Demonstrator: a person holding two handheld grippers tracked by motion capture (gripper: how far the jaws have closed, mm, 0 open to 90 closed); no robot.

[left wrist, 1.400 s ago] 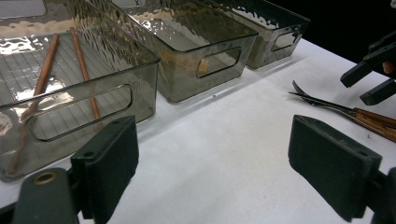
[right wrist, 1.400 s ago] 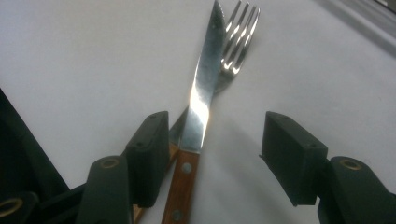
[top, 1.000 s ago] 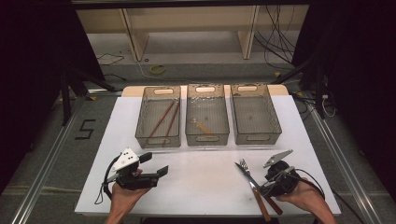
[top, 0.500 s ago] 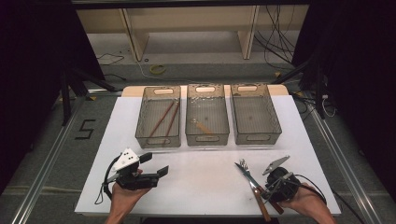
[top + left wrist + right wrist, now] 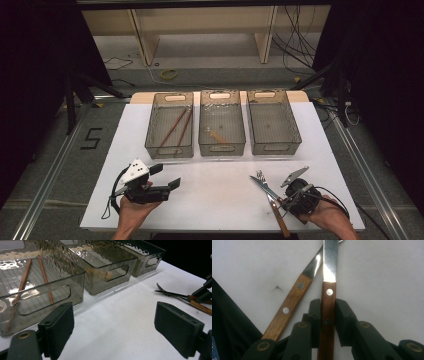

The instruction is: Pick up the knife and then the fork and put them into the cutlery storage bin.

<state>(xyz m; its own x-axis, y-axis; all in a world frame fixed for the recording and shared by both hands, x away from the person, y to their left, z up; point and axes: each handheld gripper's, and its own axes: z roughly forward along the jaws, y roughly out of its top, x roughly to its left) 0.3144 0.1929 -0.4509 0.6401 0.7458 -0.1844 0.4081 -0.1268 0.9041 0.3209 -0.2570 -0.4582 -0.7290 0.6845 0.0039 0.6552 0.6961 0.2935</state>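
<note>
While the left gripper (image 5: 115,332) gapes empty, the right gripper (image 5: 328,315) jaws clamp a wooden-handled utensil (image 5: 329,277)

"What is the right gripper (image 5: 327,315) holding?"

"A knife or fork with a brown wooden handle (image 5: 327,315). The handle has shiny round dots on it, and the top part is silver metal. The gripper squeezes the handle from both sides."

"Is there another one?"

"Yes, a second wooden handle (image 5: 288,307) lies just beside it, tilted to the left. Their metal parts cross near the top."

"Where are they?"

"On the white counter (image 5: 220,200), near the front right."
</note>
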